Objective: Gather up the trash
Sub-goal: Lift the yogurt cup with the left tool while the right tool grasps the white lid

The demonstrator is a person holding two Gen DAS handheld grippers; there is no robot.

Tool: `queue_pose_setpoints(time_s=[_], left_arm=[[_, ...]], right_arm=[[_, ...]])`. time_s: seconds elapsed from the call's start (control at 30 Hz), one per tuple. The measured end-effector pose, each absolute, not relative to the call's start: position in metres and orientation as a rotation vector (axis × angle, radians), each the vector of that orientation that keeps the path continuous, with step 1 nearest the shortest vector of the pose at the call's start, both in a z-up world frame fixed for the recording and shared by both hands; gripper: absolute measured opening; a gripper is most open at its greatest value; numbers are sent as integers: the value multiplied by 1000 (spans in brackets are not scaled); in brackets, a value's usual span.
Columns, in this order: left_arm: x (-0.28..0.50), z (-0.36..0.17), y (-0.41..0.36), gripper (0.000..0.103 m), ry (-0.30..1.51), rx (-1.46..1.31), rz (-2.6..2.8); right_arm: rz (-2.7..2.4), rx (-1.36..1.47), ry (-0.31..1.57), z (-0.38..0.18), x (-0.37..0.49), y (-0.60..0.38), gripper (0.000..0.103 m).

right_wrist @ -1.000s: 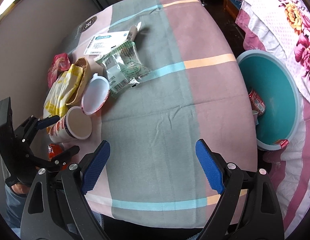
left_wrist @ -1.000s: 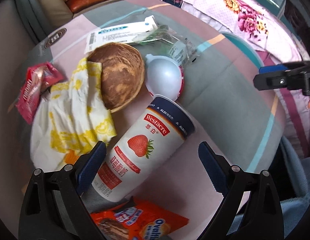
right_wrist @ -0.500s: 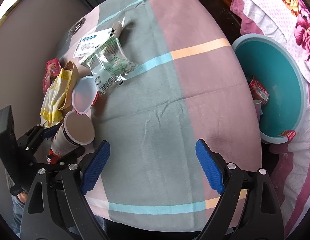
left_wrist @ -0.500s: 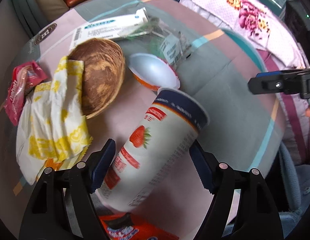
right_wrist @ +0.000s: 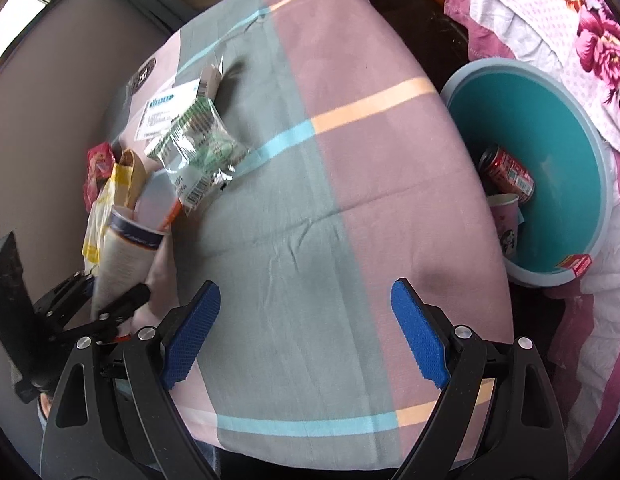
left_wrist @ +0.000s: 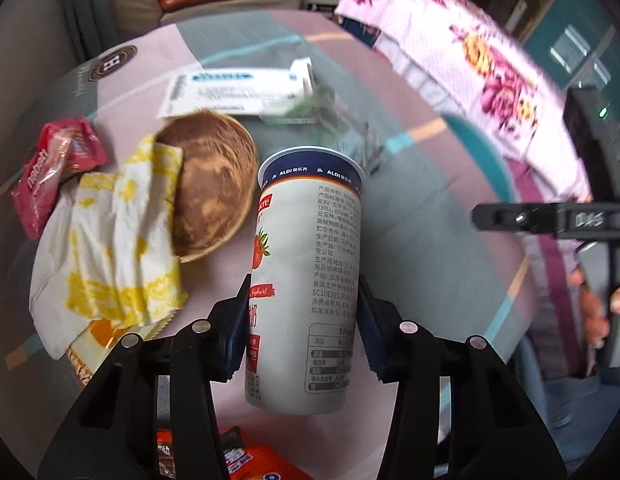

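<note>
Yogurt cup (left_wrist: 310, 280), white, tilted, gripper-clamped

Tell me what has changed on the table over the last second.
The left gripper has just been closing and now clamps the yogurt cup, which went from lying tilted to nearly upright and looks raised off the tablecloth. The right gripper stays open and empty; the other trash and the teal basin are unmoved.

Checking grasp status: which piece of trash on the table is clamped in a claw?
The tall strawberry yogurt cup, pinched by the left claw; the wrappers lie untouched on the cloth.
</note>
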State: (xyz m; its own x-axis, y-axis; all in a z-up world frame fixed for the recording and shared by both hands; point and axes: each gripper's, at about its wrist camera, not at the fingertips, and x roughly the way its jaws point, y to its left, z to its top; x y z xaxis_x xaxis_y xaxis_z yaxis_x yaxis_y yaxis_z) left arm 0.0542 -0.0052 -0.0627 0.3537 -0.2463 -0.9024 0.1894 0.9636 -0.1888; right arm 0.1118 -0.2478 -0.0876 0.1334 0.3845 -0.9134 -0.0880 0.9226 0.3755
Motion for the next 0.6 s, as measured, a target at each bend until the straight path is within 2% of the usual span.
queue_pose_setpoints(time_s=[0.43, 0.6], left_arm=[[66, -95, -5, 50, 1245, -132, -282], [59, -84, -8, 49, 1199, -138, -306]], right_arm=[[386, 231, 1386, -81, 118, -225, 83], [377, 235, 1385, -79, 119, -222, 72]])
